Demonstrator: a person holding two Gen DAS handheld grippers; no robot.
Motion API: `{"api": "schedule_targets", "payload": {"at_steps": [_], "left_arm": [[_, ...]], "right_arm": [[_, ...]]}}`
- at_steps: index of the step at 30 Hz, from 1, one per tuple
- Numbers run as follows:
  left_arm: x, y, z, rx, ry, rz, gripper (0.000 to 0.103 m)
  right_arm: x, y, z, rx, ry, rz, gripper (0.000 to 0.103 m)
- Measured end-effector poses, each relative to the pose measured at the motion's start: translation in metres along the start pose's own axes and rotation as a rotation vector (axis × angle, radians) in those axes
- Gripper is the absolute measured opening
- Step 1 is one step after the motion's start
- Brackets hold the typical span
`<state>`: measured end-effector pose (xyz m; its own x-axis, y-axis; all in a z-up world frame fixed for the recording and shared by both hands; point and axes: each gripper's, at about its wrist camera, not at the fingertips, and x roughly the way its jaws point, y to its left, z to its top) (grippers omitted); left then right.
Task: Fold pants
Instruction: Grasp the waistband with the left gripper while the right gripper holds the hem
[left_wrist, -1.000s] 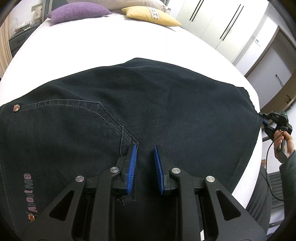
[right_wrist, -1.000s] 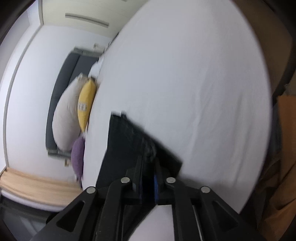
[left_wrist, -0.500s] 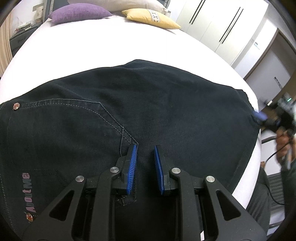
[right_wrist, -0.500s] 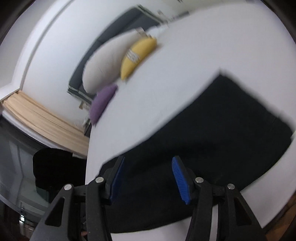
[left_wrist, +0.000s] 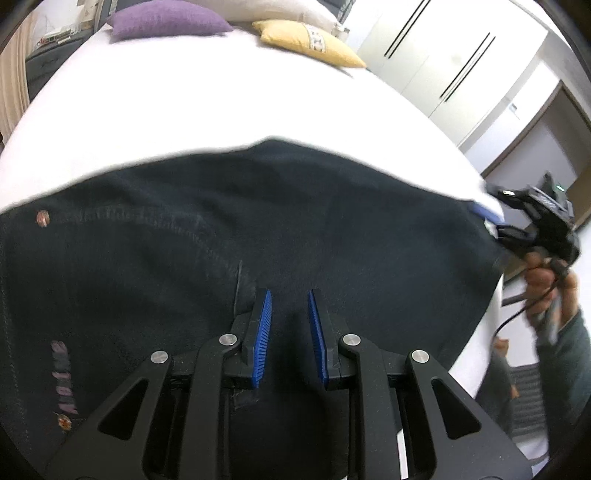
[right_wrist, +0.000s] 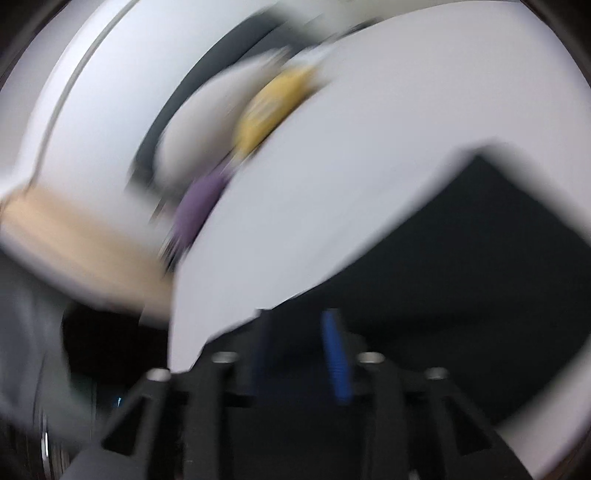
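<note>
At the bottom middle, the left claw (left_wrist: 289, 325) hangs spread, its ridged blue pads over the dark pants (left_wrist: 332, 229) lying flat on the smooth white bed (left_wrist: 221, 92). The right claw (right_wrist: 301, 347) looks spread too, blurry. Soft purple pillow (left_wrist: 166, 22) and yellow pillow (left_wrist: 306, 42) sit at the top.

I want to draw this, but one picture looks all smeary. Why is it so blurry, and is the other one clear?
Right wrist view: motion blur smears everything, including the yellow pillow, the pants and the right gripper. Left wrist view: mostly sharp on the left gripper, slightly soft on the pants; the fisheye lens bends the bed edges.
</note>
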<state>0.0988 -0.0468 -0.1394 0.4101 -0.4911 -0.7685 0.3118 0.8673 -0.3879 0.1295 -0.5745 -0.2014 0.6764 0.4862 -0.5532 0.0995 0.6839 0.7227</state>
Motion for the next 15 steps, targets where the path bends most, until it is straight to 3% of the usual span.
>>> {"api": "schedule_targets", "payload": {"at_steps": [2,5,6,7,8,9,11,12,13,14,15], "left_arm": [[-0.01,-0.001,0.013,0.014,-0.031,-0.011,0.02],[-0.013,0.015,0.034,0.035,-0.053,0.055,0.02],[-0.01,0.025,0.037,0.021,-0.048,0.071,0.02],[-0.007,0.04,0.04,-0.003,-0.039,0.094,0.02],[-0.003,0.057,0.04,-0.032,-0.027,0.128,0.02],[0.0,0.075,0.038,-0.066,-0.011,0.149,0.02],[-0.005,0.103,0.03,-0.123,-0.022,0.075,0.02],[-0.009,0.107,0.029,-0.131,-0.032,0.08,0.02],[-0.014,0.11,0.027,-0.132,-0.042,0.102,0.02],[-0.018,0.113,0.026,-0.135,-0.057,0.106,0.02],[-0.021,0.117,0.024,-0.15,-0.072,0.087,0.02]], "right_arm": [[0.05,0.012,-0.001,-0.014,0.114,0.04,0.046],[0.091,-0.013,0.004,0.059,0.166,-0.018,0.041],[0.092,-0.039,0.011,0.142,0.141,-0.004,0.031],[0.086,-0.057,0.017,0.198,0.113,-0.005,0.008],[0.075,-0.077,0.025,0.261,0.068,-0.026,0.0],[0.054,-0.1,0.033,0.331,-0.005,-0.035,0.0],[0.021,-0.122,0.041,0.388,-0.112,-0.112,0.0],[0.004,-0.129,0.046,0.403,-0.151,-0.167,0.0],[-0.011,-0.127,0.052,0.394,-0.176,-0.226,0.003],[-0.019,-0.115,0.055,0.354,-0.193,-0.262,0.015],[-0.018,-0.103,0.053,0.318,-0.191,-0.257,0.022]]}}
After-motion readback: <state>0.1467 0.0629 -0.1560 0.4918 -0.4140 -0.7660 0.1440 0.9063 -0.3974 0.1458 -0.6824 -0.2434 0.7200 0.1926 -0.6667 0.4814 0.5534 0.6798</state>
